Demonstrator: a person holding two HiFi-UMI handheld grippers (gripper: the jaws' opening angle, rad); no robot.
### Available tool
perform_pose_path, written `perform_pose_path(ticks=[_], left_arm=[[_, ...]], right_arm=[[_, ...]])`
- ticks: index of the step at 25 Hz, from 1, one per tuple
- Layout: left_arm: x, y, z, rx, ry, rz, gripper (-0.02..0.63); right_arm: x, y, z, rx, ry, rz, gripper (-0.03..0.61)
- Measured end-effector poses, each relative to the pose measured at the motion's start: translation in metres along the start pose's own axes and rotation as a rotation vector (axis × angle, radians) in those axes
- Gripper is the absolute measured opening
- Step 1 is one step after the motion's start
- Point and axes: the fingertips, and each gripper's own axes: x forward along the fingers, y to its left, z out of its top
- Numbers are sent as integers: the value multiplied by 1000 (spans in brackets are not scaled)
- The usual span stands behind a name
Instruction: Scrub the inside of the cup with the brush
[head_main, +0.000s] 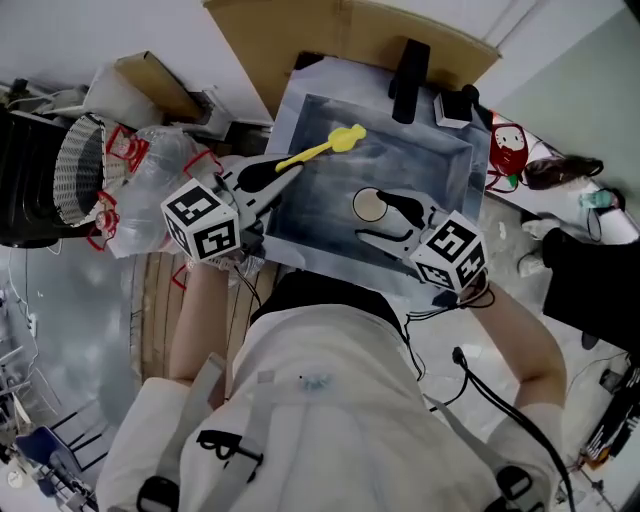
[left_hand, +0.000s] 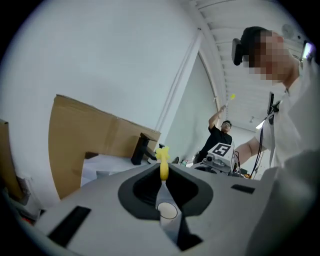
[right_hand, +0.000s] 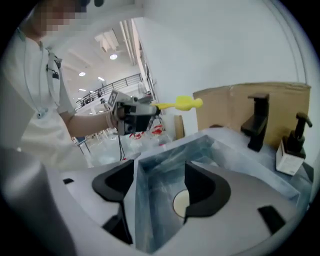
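The left gripper (head_main: 285, 172) is clamped on the yellow brush (head_main: 325, 148), whose head sticks out ahead of its jaws, while the right gripper (head_main: 378, 222) gapes with the cup (head_main: 366, 206) just beside one jaw tip, ungrasped, so scrubbing looks unstarted.

No word, brand or number can be read. The bottle (right_hand: 287, 155) at far right has a white label too small to make out, and the bags (head_main: 150, 165) at left show blurred red print (the cubes (head_main: 203, 222) on left gripper (head_main: 293, 168) and right gripper (head_main: 370, 222) carry only square patterns).
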Motion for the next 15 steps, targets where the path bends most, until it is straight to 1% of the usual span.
perform_pose_path(ticks=[2, 4, 6, 10, 12, 15], left_arm=[[-9, -2, 15, 17, -63, 1, 34], [-13, -7, 32, 39, -118, -20, 34], [-16, -14, 52, 66, -164, -43, 34], [-26, -21, 91, 135, -274, -63, 34], [-30, -24, 109, 180, -346, -63, 34], [-40, -29, 132, 250, -457, -42, 34]], right_arm=[[-5, 5, 32, -50, -101, -19, 328], [-13, 11, 57, -94, -179, -46, 328], [-23, 14, 75, -125, -225, -96, 328], [-49, 14, 109, -185, -321, -212, 327], [-68, 10, 128, -216, -379, -268, 327], [-100, 9, 152, -269, -453, -345, 327]])
